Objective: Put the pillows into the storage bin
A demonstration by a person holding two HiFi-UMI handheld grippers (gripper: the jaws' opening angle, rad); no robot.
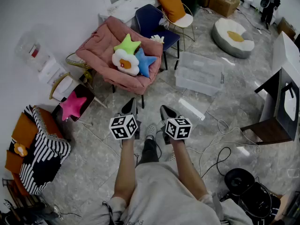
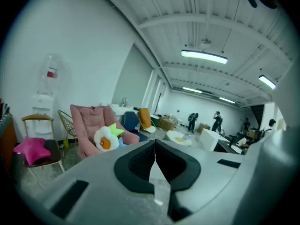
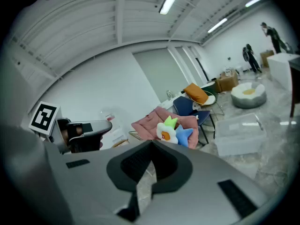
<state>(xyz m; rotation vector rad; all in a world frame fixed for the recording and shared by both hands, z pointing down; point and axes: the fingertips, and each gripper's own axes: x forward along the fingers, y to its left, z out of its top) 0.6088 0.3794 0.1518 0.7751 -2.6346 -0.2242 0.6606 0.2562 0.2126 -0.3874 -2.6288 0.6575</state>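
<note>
Three pillows lie on a pink armchair (image 1: 101,46): a green star pillow (image 1: 127,44), a white fried-egg pillow (image 1: 125,62) and a blue star pillow (image 1: 145,62). A pink star pillow (image 1: 72,105) rests on a small chair at the left. The clear storage bin (image 1: 199,72) stands on the floor to the right of the armchair. My left gripper (image 1: 130,107) and right gripper (image 1: 165,111) are side by side in front of me, both shut and empty, well short of the armchair. The left gripper view shows the fried-egg pillow (image 2: 106,138); the right gripper view shows the pillows (image 3: 171,130) and the bin (image 3: 239,132).
A navy chair (image 1: 154,25) and an orange-cushioned chair (image 1: 176,6) stand behind the armchair. A round egg-shaped cushion (image 1: 233,37) lies at the far right. A striped chair (image 1: 42,151) is at the left, a dark table (image 1: 279,107) at the right, cables (image 1: 215,146) on the floor.
</note>
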